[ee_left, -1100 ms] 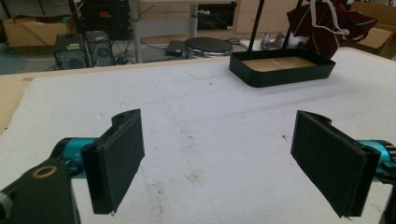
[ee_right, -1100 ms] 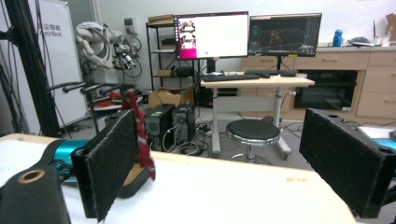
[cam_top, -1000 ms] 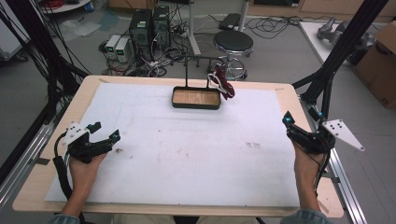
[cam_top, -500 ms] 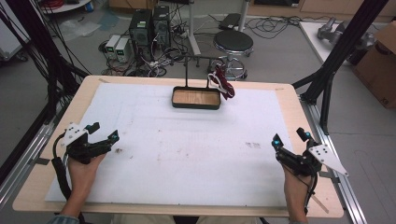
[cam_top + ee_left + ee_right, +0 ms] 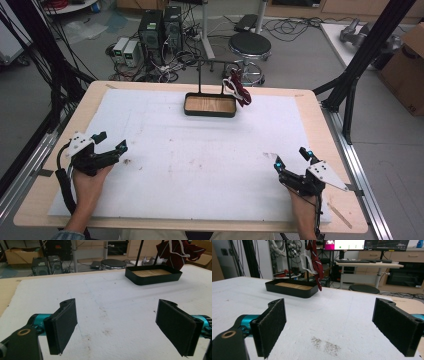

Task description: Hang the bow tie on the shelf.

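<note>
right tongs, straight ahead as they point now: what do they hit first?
Probably nothing close: open right tongs face bare white sheet. Farther along and left of centre sits the black tray, with the dark red cloth hanging over it. Depth is unclear.

- Top centre of my high view: a round black stool (image 5: pixel 249 46) on grey floor (image 5: pixel 300 65).
- Upper left: computer towers (image 5: pixel 161 27) amid tangled cables.
- Right edge: a cardboard box (image 5: pixel 406 70) beside black frame struts.
- My right gripper view's top shows lit monitors (image 5: pixel 367 244) over a wooden desk (image 5: pixel 369 265).
</note>
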Demonstrator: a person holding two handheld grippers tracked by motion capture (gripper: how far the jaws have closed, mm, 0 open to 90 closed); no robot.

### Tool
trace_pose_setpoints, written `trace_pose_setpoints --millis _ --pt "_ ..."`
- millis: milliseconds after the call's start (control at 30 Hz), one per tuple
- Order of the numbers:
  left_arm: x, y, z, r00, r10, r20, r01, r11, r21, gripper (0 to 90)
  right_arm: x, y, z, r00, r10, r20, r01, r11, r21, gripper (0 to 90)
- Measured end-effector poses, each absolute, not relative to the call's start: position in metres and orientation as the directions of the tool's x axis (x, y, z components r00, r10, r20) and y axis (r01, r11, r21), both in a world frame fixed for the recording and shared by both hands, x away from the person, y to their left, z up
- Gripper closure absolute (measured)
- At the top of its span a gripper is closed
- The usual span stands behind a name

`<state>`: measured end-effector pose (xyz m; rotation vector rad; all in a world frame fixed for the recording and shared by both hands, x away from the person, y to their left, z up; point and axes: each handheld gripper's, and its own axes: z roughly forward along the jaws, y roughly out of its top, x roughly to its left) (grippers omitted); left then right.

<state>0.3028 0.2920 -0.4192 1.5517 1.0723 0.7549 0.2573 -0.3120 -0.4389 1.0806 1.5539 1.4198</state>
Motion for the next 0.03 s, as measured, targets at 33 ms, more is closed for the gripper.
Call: trace_pose_setpoints --millis 33 --pt "0.3027 0.2921 -0.4193 0.399 0.915 -0.061 0.25 -0.044 0.967 17.6 0.2572 -0.312 -0.4393 -0.358 0.934 0.007 0.09 0.027 0.996 11.0"
